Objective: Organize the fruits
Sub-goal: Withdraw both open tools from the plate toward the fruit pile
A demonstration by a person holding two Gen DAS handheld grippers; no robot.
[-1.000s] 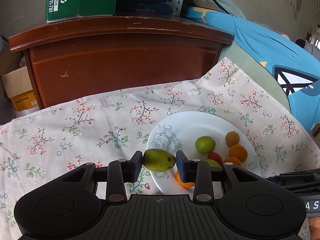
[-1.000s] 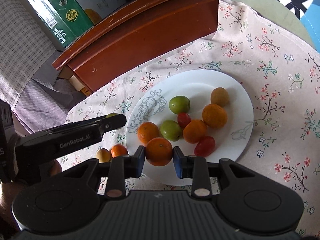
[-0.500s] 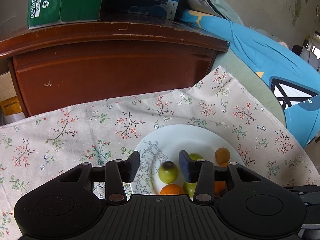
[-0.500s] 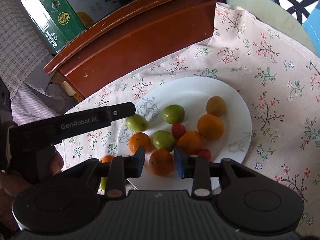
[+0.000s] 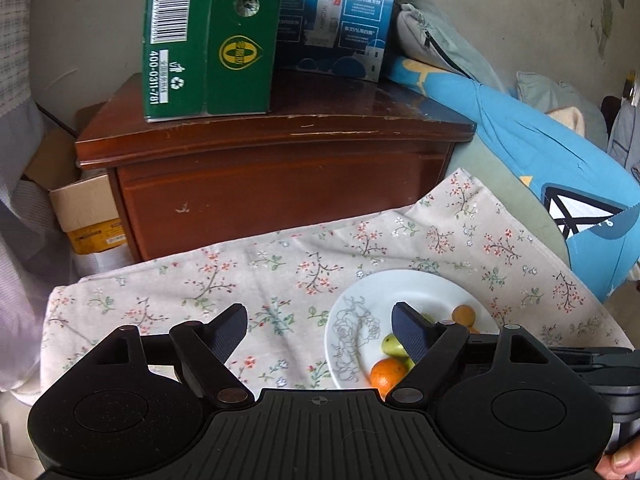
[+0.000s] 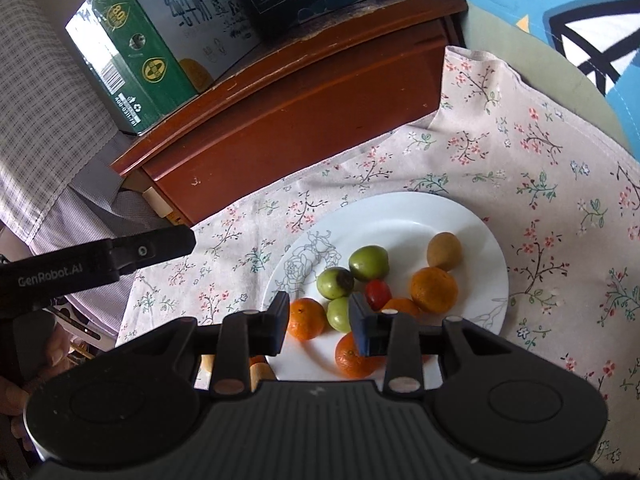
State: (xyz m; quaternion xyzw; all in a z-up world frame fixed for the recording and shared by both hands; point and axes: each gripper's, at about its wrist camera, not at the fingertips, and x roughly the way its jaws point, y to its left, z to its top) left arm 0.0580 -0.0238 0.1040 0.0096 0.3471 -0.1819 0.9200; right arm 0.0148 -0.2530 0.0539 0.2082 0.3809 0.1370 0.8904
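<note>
Both loads are down since a second ago: left gripper (image 5: 320,330) has let go its green fruit (image 6: 335,282), right gripper (image 6: 319,322) its orange (image 6: 354,356); both now lie on the plate (image 6: 472,220). Left fingers stand wide apart, empty, drawn back over the floral cloth (image 5: 240,276). Right fingers part open, empty, over the plate's near edge. The plate holds oranges, green fruits, a red one (image 6: 378,290) and a brown one (image 6: 444,251). Small fruits remain off the plate (image 6: 260,370), part hidden.

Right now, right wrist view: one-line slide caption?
Open right gripper above a white plate of oranges, green fruits and a tomato on a floral cloth.
</note>
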